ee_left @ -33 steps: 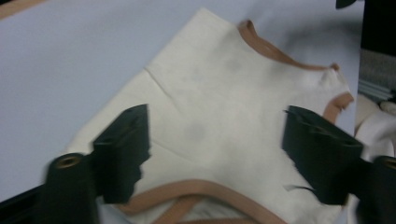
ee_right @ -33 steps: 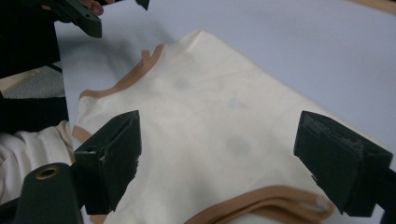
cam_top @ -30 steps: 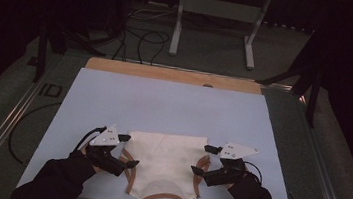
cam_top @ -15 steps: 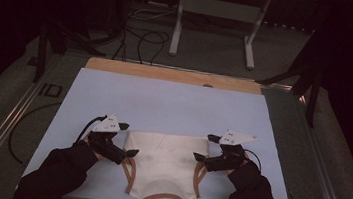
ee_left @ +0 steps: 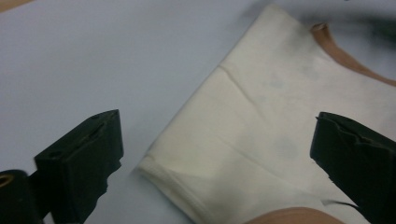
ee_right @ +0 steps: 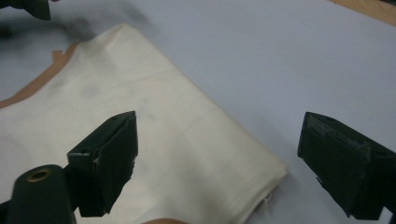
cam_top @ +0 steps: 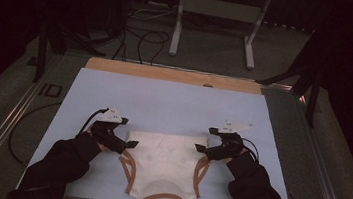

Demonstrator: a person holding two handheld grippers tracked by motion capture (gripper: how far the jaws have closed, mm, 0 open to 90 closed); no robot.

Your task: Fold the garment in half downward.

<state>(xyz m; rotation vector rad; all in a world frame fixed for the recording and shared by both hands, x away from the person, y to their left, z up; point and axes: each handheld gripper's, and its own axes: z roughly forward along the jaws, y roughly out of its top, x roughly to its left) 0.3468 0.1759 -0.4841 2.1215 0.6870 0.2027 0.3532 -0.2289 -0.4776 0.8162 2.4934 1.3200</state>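
Note:
A cream garment (cam_top: 164, 166) with brown trim lies flat on the pale blue board (cam_top: 174, 104), near its front edge. My left gripper (cam_top: 128, 145) is at the garment's upper left corner and my right gripper (cam_top: 204, 151) is at its upper right corner. In the left gripper view the gripper (ee_left: 217, 123) stands open, its jaws having just been opening. The folded cream corner (ee_left: 261, 140) lies on the board between them, untouched. In the right gripper view the gripper (ee_right: 219, 119) is open too, wide over the other corner (ee_right: 116, 74).
A wooden strip (cam_top: 172, 74) runs along the board's far edge. Beyond it on the floor are a metal stand (cam_top: 214, 13) and loose cables (cam_top: 141, 35). A metal rail (cam_top: 5, 125) borders the table's left side.
Both hands have moved away from the person's side of the table, up along the garment's sides to its upper corners. The garment lies flat and spread.

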